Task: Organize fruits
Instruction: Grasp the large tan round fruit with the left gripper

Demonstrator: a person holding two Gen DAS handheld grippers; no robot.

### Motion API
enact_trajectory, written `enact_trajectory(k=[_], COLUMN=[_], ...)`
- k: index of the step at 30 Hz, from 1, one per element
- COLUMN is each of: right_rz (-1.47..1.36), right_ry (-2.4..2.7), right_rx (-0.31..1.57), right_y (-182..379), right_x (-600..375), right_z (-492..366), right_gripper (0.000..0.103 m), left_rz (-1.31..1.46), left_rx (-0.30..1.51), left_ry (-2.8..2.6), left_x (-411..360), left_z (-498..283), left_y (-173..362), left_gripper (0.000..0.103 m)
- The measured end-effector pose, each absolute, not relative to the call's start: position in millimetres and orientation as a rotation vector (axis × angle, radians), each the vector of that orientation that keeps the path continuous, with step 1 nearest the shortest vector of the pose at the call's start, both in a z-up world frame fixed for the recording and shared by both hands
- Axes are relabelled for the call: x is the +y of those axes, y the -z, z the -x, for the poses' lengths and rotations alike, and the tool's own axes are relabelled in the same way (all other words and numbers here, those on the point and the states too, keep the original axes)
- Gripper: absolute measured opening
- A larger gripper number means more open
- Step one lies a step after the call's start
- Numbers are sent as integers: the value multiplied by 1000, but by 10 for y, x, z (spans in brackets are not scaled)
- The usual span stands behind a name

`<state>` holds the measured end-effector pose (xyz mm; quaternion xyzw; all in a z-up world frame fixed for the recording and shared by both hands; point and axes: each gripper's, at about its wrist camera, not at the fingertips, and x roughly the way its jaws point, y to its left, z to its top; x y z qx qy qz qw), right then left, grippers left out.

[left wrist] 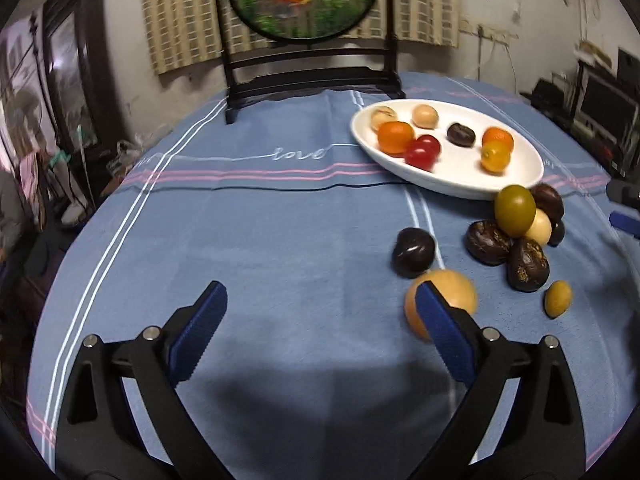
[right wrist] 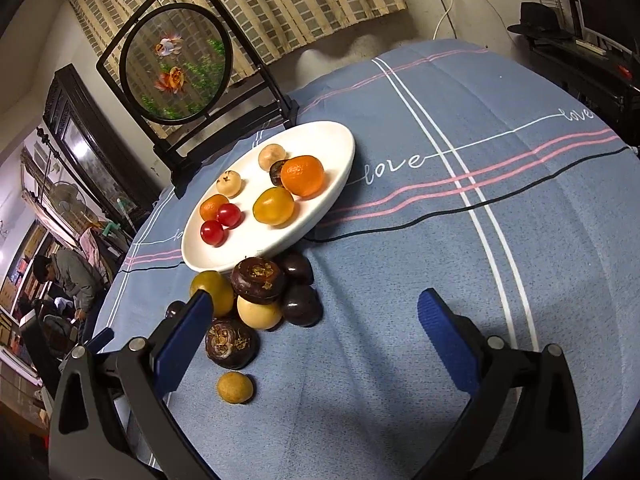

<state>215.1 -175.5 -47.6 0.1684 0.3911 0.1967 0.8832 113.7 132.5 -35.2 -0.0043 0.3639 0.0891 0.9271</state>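
Observation:
A white oval plate (left wrist: 520, 174) (right wrist: 256, 240) holds several small fruits: oranges, two red ones, tan ones, a dark one. Beside its near edge lies a loose pile (left wrist: 516, 236) (right wrist: 260, 296) of dark brown, green-yellow and pale fruits. A tan round fruit (left wrist: 448, 296) lies just behind my left gripper's right finger; a dark fruit (left wrist: 413, 252) lies beyond it. A small tan fruit (left wrist: 557, 299) (right wrist: 235, 387) lies apart. My left gripper (left wrist: 320, 312) is open and empty. My right gripper (right wrist: 316, 320) is open and empty, right of the pile.
A blue tablecloth (left wrist: 260, 240) (right wrist: 440, 240) with white and pink stripes covers the round table. A black-framed round goldfish screen (left wrist: 304, 0) (right wrist: 176, 64) stands at the table's far edge. Room clutter and a person (right wrist: 68, 280) lie beyond the table.

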Motion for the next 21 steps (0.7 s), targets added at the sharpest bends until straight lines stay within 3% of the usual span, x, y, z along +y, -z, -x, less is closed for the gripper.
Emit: enact_trajectory(k=[12,21], right_rz=[-350,-337], right_ry=[-404,-406], right_rx=[820,824], right_y=[490,496], right_x=[-1756,-1744], right_z=[-2167,-2167], right_gripper=[102,102], left_rz=[-229,-93], left_rx=[745,841], left_ry=[-58,54], left_x=[674,722], left_z=[-1235,-1481], left_y=[406,506], left_gripper=[97,92])
